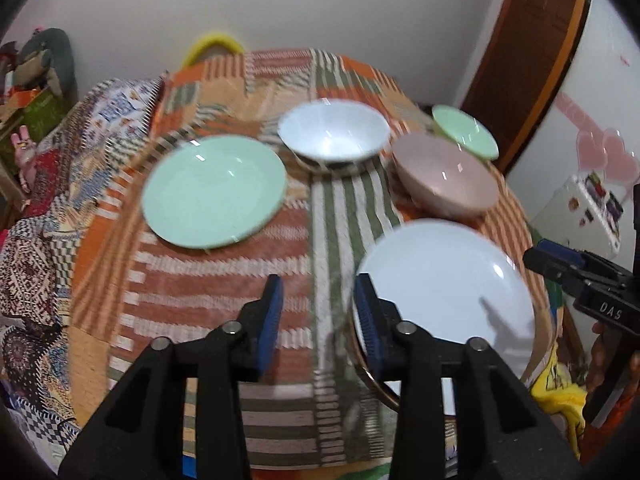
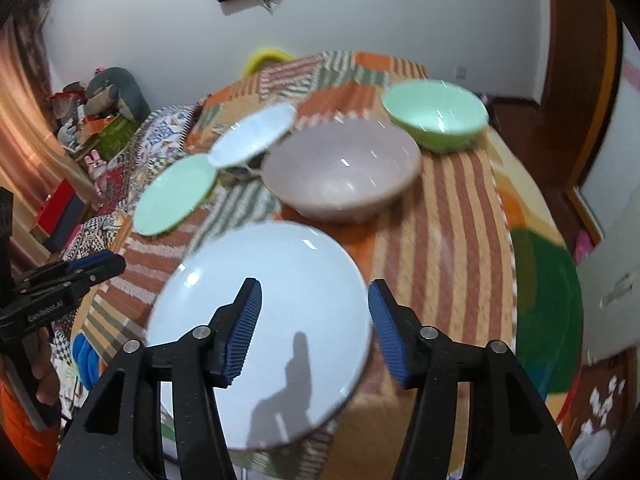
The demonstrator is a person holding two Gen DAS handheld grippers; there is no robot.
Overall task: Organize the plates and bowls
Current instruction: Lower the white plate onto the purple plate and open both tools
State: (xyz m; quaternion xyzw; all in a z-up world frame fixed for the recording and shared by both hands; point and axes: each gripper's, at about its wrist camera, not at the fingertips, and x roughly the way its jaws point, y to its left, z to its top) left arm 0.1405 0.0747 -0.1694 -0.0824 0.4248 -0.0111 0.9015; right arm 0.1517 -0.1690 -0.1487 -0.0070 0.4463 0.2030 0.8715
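White plate (image 2: 260,320) lies at the table's near edge on a striped patchwork cloth (image 1: 224,280). Beyond it stand a pink bowl (image 2: 340,172), a green bowl (image 2: 436,114), a white bowl (image 1: 334,132) and a green plate (image 1: 214,192). Left gripper (image 1: 318,312) hovers just beside the white plate, jaws parted, empty. Right gripper (image 2: 314,328) hovers above that plate, jaws wider, empty.

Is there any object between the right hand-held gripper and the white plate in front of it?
Nothing visible stands between them. The right hand-held gripper is open directly over the white plate, with only its shadow on the plate. The pink bowl lies beyond the plate, not in the way.
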